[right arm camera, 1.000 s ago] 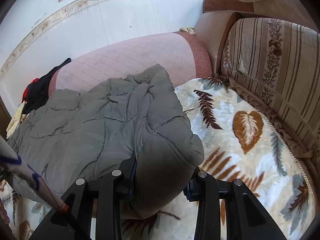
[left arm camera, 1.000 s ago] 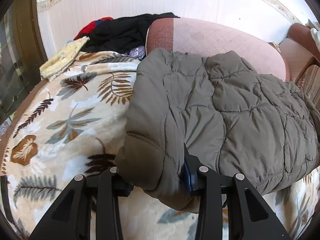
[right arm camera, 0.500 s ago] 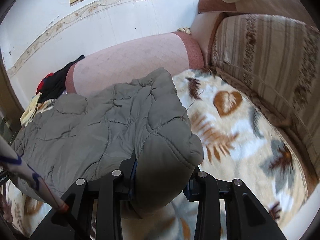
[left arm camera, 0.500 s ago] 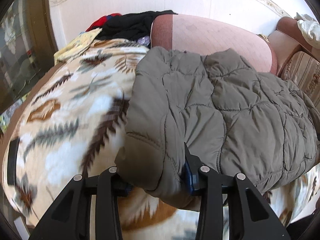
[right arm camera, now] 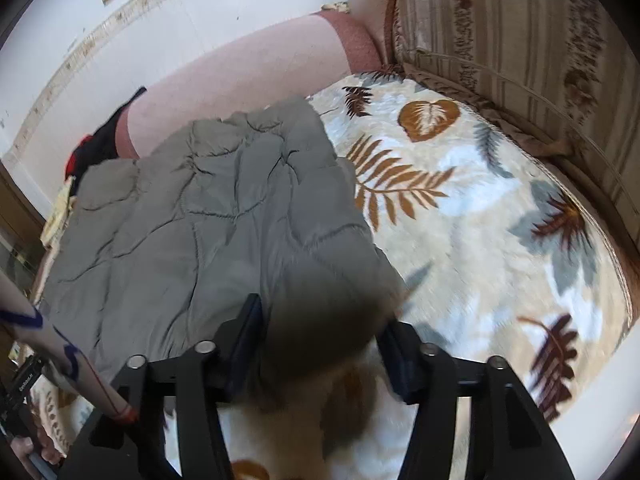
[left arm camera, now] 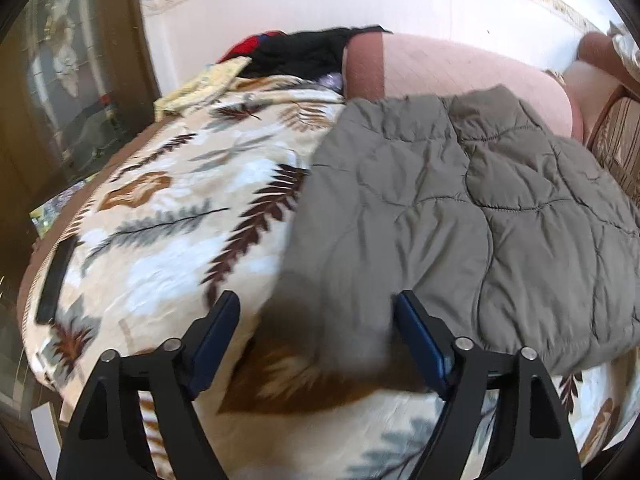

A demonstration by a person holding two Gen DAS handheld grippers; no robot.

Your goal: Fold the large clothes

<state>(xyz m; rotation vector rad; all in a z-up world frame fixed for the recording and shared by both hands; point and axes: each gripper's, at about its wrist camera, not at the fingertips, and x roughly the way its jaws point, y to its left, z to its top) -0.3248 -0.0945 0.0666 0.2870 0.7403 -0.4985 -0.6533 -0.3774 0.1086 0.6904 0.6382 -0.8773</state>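
Jaws on both grippers have opened wide within the last half second: left gripper (left arm camera: pixel 316 330) and right gripper (right arm camera: pixel 320 338) each let go a near corner of the jacket (left arm camera: pixel 460 208). Jacket lies folded on the blanket (left arm camera: pixel 168 216); this fold looks finished.

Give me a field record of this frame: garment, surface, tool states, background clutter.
garment: grey-green quilted jacket, folded, lying on the blanket; near edge blurred
surface: leaf-print blanket over a sofa seat
left tool: fingers spread, jacket's near left corner between them, no pinch visible
right tool: fingers spread, jacket's near right corner between them, no pinch visible
behind jacket: pink bolster cushion
clutter: black and red clothes and a yellow cloth at the blanket's far end
right side: striped sofa back
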